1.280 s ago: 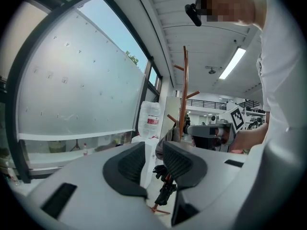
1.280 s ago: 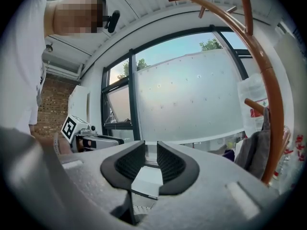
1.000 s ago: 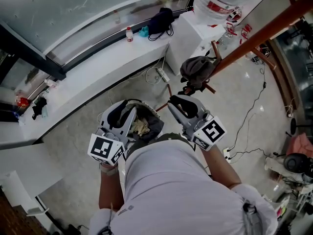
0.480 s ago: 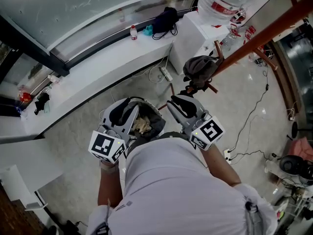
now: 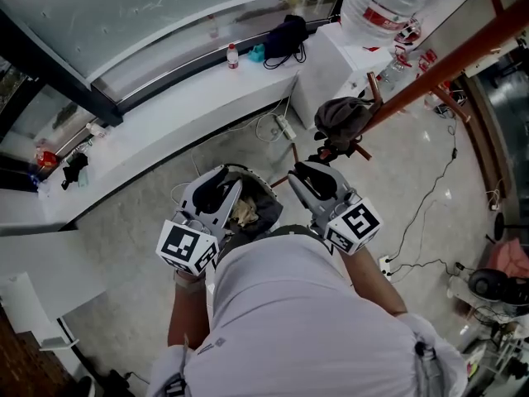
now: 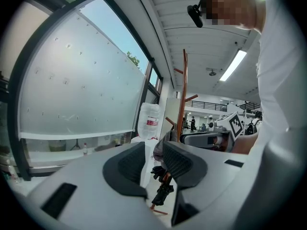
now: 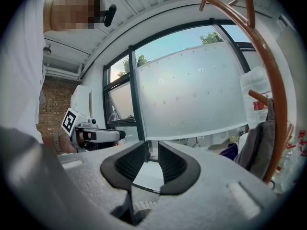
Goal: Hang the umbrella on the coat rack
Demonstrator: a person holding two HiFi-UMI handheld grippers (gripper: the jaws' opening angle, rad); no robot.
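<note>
Hardly anything has been shifted since earlier. The brown wooden coat rack (image 7: 280,104) is seen right of the right gripper's (image 7: 152,159) closed, empty jaws, the limp grey umbrella (image 7: 256,150) hung on its low peg. The left gripper (image 6: 153,159) jaws are held slightly apart, empty. The water bottle's (image 5: 380,7) red label is unreadable.

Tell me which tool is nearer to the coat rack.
Right. The right tool points at the foot of the coat rack from close by; the left tool is beside it, farther off on the side away from the rack.
</note>
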